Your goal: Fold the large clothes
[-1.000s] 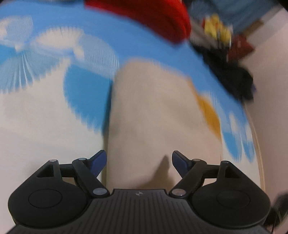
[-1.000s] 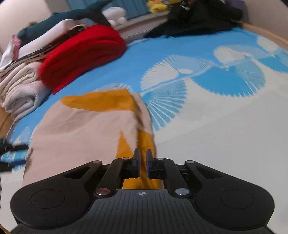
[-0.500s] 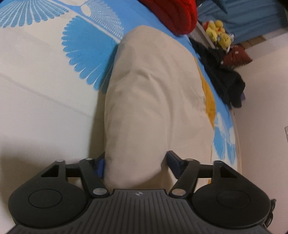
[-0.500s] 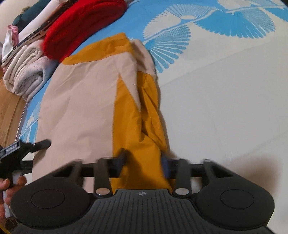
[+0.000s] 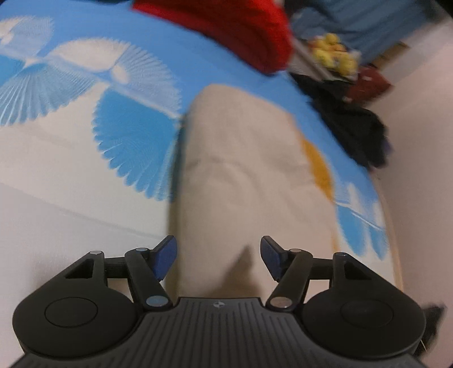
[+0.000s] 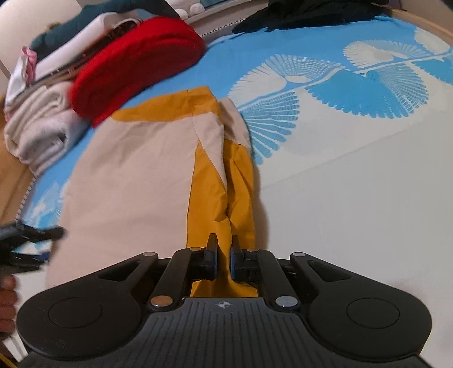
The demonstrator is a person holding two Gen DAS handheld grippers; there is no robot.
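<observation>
My right gripper (image 6: 224, 256) pinches the beige-and-mustard jacket's (image 6: 136, 181) near edge (mustard panel); my left gripper (image 5: 218, 259) hangs spread wide over its beige end.

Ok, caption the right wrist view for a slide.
Right gripper pinching the beige-and-mustard garment on the blue-patterned bedsheet.

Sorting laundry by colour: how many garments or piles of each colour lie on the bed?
Beige-and-mustard garment: 1
Red garment: 1
White folded pile: 1
Black heap: 1
Total: 4
Right tongs pinch the mustard edge; left tongs are open.
</observation>
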